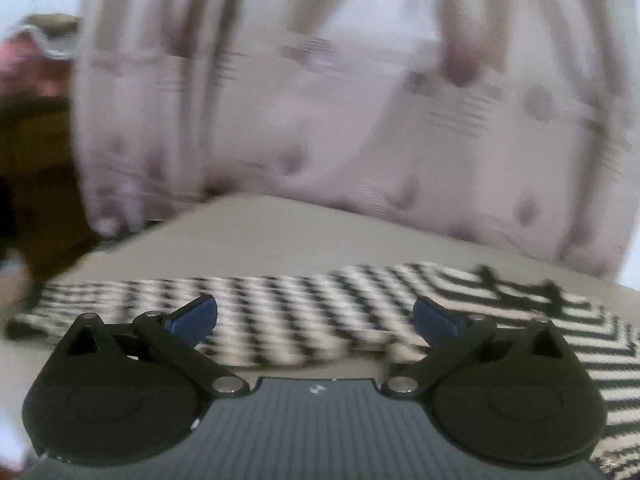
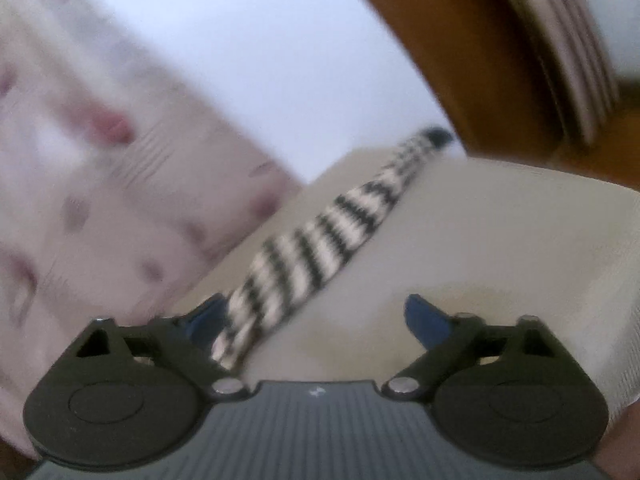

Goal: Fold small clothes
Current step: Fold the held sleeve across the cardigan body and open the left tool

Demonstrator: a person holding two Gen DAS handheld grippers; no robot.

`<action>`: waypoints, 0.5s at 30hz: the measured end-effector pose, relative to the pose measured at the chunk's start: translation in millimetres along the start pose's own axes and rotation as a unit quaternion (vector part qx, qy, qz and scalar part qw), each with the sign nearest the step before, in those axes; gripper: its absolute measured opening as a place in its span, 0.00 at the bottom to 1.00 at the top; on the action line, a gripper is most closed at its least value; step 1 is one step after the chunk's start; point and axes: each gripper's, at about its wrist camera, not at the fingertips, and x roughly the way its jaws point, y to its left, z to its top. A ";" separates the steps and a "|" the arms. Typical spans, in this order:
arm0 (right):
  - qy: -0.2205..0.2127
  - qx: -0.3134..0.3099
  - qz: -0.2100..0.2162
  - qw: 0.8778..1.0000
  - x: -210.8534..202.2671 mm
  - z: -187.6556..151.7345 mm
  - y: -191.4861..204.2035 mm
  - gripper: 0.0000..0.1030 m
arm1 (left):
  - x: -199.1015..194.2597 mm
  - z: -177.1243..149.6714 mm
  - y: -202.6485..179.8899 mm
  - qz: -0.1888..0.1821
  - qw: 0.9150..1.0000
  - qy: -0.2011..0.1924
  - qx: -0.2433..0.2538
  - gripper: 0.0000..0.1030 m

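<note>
left claw (image 1: 315, 320): black linkages, blue pads, silver screws | right claw (image 2: 316, 322): same

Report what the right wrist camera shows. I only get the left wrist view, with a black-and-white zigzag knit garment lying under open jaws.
Observer: There the right gripper has its jaws wide apart, with nothing pinched.
Operator: Say where the cloth lies.
Observer: A narrow strip of the black-and-white zigzag knit garment runs away from the gripper across the beige padded surface. Its near end overlaps the blue finger pad on the picture's left.
Operator: Give its far end.
Observer: It ends in a dark tip beside a brown wooden frame.
</note>
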 end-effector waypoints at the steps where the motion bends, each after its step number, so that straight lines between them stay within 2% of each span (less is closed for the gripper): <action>1: 0.000 0.022 0.003 1.000 13.7 12.8 -10.9 0.90 | 9.0 -7.3 -13.9 -0.008 1.000 0.000 0.008 0.99; 3: -0.001 0.052 -0.003 0.999 40.9 37.1 -30.2 0.89 | 22.6 -17.7 -30.7 -0.022 0.999 -0.020 0.019 0.99; 5: -0.002 0.063 -0.012 0.998 68.0 58.8 -41.9 0.86 | 34.0 -27.1 -49.2 -0.012 0.999 -0.014 0.042 0.99; 8: 0.001 0.092 -0.020 0.996 105.6 83.0 -58.2 0.85 | 46.9 -35.4 -55.5 -0.018 0.998 -0.006 0.052 0.99; 13: 0.000 0.125 -0.040 0.991 162.0 105.7 -68.0 0.85 | 59.0 -39.8 -58.3 -0.016 0.997 0.038 0.062 0.99; 15: -0.012 0.117 -0.049 0.992 179.8 112.6 -69.5 0.85 | 62.3 -41.9 -59.4 -0.016 0.996 0.053 0.070 0.99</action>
